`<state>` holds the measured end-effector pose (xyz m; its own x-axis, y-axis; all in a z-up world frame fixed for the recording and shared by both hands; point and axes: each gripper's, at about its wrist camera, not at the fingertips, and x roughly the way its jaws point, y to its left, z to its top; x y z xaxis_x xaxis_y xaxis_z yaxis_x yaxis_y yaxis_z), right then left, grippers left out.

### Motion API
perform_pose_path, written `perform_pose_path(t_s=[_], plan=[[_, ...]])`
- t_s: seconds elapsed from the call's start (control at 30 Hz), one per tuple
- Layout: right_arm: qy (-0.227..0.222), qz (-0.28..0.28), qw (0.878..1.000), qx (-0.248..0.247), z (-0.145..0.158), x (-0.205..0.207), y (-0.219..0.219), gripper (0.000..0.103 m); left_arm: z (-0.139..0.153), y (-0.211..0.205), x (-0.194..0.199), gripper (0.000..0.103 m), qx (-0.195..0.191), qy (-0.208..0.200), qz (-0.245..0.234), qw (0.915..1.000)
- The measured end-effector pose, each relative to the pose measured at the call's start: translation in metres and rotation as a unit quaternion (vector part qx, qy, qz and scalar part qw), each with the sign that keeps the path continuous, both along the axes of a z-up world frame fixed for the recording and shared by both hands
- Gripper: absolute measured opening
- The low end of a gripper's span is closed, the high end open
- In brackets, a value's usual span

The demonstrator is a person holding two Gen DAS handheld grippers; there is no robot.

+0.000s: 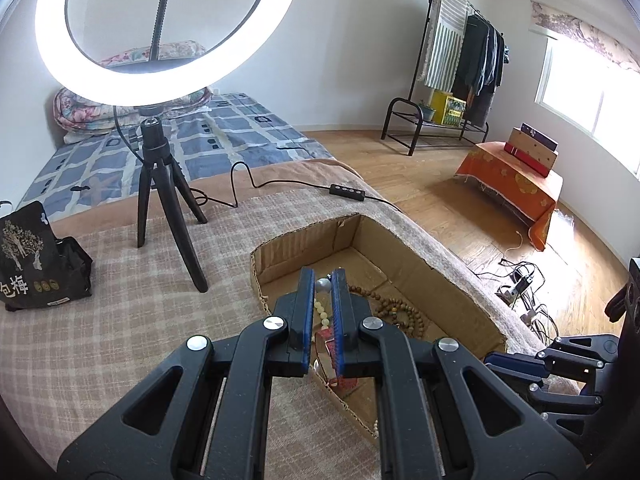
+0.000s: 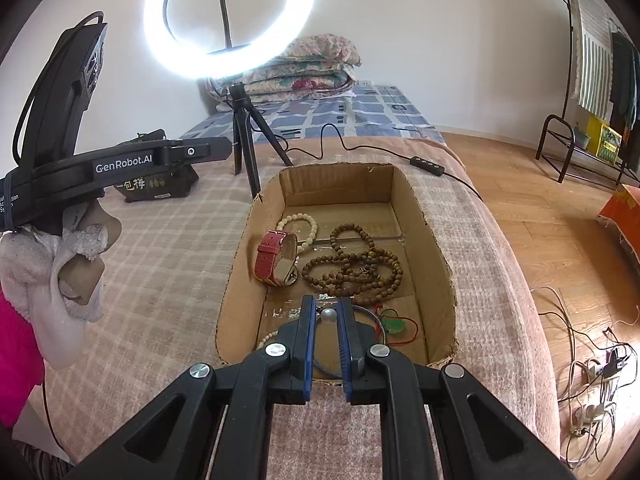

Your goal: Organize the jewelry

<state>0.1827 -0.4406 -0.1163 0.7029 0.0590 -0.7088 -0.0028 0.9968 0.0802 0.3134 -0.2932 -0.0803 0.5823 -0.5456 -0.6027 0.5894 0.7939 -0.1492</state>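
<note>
An open cardboard box [image 2: 432, 240] sunk into the blanket holds jewelry: a red watch [image 2: 274, 258], a cream bead bracelet [image 2: 298, 222], brown wooden bead strings [image 2: 352, 268], a thin bangle [image 2: 380, 328] and a green pendant on red cord [image 2: 394, 326]. My right gripper [image 2: 328, 314] is over the box's near end, shut on a small silver-grey bead [image 2: 329, 315]. My left gripper [image 1: 323, 284] is over the box [image 1: 400, 248], shut on a grey bead [image 1: 322, 285]; the cream beads [image 1: 322, 314] and the brown beads [image 1: 400, 312] lie below it.
A ring light on a black tripod [image 2: 244, 128] stands behind the box, its cable and remote [image 2: 426, 165] running right. A black snack bag [image 1: 36, 256] lies at the left. The blanket edge drops to wooden floor with cables [image 2: 592, 364] on the right.
</note>
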Motion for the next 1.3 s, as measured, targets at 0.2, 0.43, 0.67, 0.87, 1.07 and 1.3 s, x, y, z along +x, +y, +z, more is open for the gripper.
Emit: perform_pose_path(t_s=[0.2,0.43,0.67,0.87,1.07,1.3], plan=[[0.007,-0.001,1.0,0.002,-0.009,0.011,-0.007,0.009,-0.007,-0.019,0.012,0.006,0.007,0.002,-0.004,1.0],[0.013,-0.002,1.0,0.003,-0.017,0.02,-0.015,0.009,-0.017,-0.034,0.027,0.006,0.01,0.01,-0.002,0.9999],[0.016,-0.005,1.0,0.012,-0.022,0.025,-0.021,0.009,-0.022,-0.042,0.035,0.006,0.015,0.015,-0.002,0.9998],[0.017,-0.004,1.0,0.014,-0.022,0.028,-0.022,0.011,-0.021,-0.044,0.037,0.007,0.018,0.015,0.001,0.9997],[0.014,-0.004,1.0,0.009,-0.022,0.028,-0.019,0.026,-0.021,-0.046,0.037,0.006,0.017,0.015,0.004,0.9997],[0.009,-0.013,1.0,-0.006,-0.021,0.025,-0.015,0.064,-0.02,-0.045,0.036,0.042,0.016,0.014,0.005,0.9998]])
